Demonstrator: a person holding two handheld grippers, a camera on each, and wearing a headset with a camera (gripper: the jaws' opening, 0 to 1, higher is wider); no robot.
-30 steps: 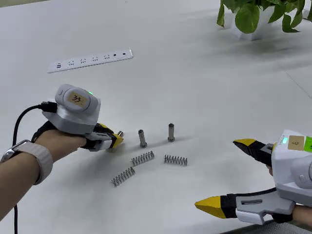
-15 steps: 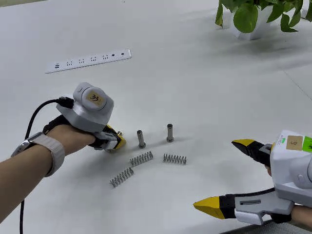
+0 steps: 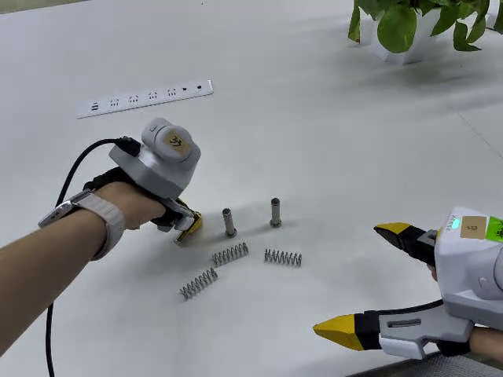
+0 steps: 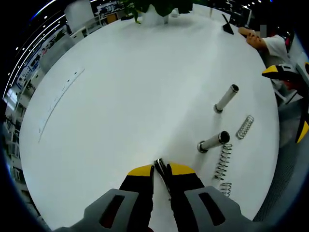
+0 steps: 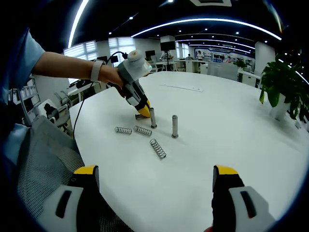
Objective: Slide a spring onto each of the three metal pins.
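Two metal pins stand upright mid-table, a left pin (image 3: 229, 222) (image 4: 212, 142) (image 5: 152, 117) and a right pin (image 3: 276, 212) (image 4: 225, 98) (image 5: 175, 126). Three springs lie flat in front of them: one (image 3: 229, 254), another (image 3: 283, 257) and a third (image 3: 198, 283). My left gripper (image 3: 189, 228) (image 4: 161, 170) (image 5: 141, 112) is just left of the left pin, tilted down to the table and shut on a third metal pin (image 4: 159, 167). My right gripper (image 3: 361, 280) (image 5: 155, 176) hovers at the lower right, open and holding nothing, well away from the springs.
A white power strip (image 3: 145, 97) lies at the back left. A potted plant (image 3: 409, 23) stands at the back right. A black cable (image 3: 78, 169) trails from my left gripper. The table edge runs near my right gripper.
My left hand has rolled and shifted a little right toward the left pin, still holding its pin at the table. The right gripper, standing pins and springs have stayed put.
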